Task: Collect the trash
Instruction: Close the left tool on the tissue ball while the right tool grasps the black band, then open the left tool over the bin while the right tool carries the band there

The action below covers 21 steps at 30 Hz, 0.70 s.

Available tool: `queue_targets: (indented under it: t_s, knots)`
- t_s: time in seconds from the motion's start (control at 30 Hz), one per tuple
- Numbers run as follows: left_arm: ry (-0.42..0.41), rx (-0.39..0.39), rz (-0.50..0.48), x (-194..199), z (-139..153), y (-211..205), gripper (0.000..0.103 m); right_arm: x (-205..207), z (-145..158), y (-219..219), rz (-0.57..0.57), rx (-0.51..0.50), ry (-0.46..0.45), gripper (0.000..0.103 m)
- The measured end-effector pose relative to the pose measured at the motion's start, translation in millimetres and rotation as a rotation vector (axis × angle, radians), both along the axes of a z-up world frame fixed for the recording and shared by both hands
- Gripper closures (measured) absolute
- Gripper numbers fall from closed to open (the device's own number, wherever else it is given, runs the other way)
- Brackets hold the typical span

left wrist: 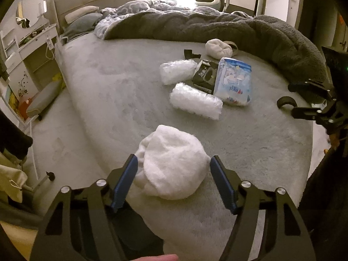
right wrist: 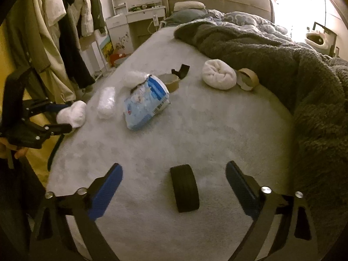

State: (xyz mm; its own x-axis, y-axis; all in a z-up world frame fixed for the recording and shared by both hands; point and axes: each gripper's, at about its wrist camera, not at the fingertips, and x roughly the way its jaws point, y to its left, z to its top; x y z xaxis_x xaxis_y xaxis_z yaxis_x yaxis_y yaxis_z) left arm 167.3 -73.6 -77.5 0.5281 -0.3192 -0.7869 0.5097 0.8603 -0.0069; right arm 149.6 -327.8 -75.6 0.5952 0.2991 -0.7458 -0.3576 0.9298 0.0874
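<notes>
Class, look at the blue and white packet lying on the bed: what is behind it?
Behind the blue and white packet sits a brown tape roll, partly covered by it, and a black scrap. The roll's near side is hidden.

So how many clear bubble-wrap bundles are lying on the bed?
2. One bundle lies left of the black packet; the nearer bundle lies in front of the blue-and-white pack. Both show in the left wrist view; more could be hidden behind the pack.
</notes>
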Motion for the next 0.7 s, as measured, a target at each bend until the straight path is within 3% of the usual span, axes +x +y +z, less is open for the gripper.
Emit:
queue_targets:
  t_s: [0.07,0.27,0.5,0.7]
  knots:
    - [-0.003,0.005,-0.004,1.5,-0.5,-1.7,0.035,2.8,-5.0,-0.4,-0.007,0.000,0.024,0.024]
    - [-0.013,-0.001,0.003,3.6,1.0,-2.9,0.049,5.6,-13.7,0.5,-0.024,-0.025,0.055,0.042]
    - [-0.018,-0.036,0.003,1.3,8.8,1.1,0.064,9.8,-18.9,-5.8,-0.071,-0.024,0.082,0.050]
    - [-0.032,-0.106,0.018,-0.6,23.5,9.9,0.067,7.4,-16.7,3.8,-0.067,-0.072,0.071,0.062]
